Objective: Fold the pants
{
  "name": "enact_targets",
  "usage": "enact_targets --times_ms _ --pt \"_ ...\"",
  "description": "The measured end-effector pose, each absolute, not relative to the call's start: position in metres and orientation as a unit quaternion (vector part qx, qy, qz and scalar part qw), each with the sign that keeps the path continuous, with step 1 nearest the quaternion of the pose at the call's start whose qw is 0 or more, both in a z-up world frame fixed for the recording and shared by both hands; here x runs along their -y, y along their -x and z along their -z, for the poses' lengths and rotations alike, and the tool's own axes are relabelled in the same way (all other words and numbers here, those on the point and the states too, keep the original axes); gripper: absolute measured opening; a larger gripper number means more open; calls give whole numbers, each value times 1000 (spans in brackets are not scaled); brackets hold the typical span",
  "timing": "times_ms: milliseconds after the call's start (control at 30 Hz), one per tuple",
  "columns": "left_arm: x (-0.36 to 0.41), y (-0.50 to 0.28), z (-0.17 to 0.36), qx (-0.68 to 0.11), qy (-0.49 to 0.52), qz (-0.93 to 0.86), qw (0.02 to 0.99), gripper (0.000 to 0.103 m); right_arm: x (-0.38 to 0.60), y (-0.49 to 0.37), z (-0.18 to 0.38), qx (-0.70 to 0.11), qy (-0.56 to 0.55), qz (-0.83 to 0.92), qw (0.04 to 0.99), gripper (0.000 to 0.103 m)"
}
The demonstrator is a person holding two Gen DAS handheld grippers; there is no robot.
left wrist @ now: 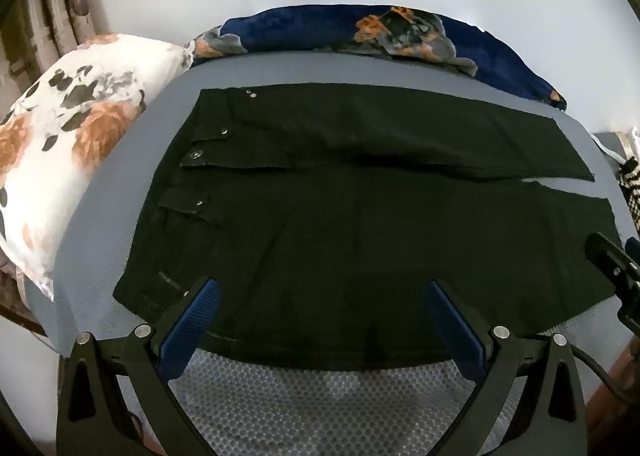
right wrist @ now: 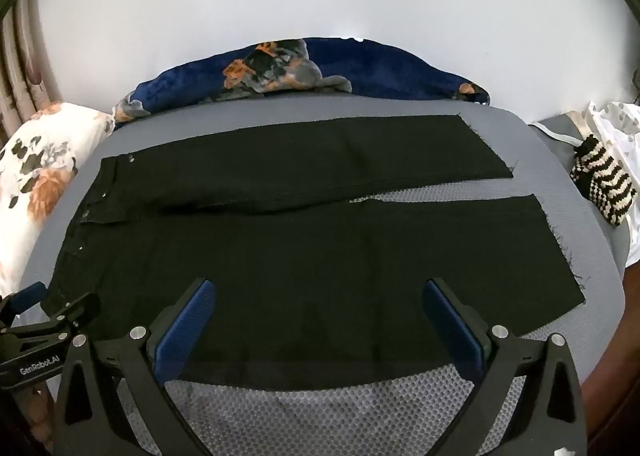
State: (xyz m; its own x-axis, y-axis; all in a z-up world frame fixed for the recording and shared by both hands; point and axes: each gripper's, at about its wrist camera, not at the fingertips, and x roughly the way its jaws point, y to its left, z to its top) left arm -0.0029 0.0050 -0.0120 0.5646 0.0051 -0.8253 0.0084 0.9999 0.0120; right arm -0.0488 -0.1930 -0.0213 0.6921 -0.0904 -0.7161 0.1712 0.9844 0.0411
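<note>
Black pants [left wrist: 340, 224] lie flat on a grey mesh mat [left wrist: 320, 400], waistband to the left, the two legs running right and slightly split at the hems. They also show in the right wrist view [right wrist: 320, 248]. My left gripper [left wrist: 320, 292] is open and empty, hovering over the near edge of the pants by the waist end. My right gripper [right wrist: 316, 292] is open and empty over the near edge of the front leg. Each gripper shows in the other's view: the right one [left wrist: 612, 264], the left one [right wrist: 52, 316].
A floral white pillow [left wrist: 68, 144] lies left of the waistband. A dark blue floral blanket [left wrist: 360, 32] is bunched behind the pants. A black-and-cream striped knit item [right wrist: 604, 184] and white cloth [right wrist: 616, 124] sit right of the hems. A white wall is behind.
</note>
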Motion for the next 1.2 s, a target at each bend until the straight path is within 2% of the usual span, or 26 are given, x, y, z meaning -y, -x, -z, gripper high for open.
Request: enact_targets --times_ms 567,1200 --pt "-7 0 2 -457 -8 0 889 102 198 55 14 -354 -64 67 930 103" --pt "-7 -1 0 -456 -6 -2 890 102 199 53 16 -358 -65 70 929 103"
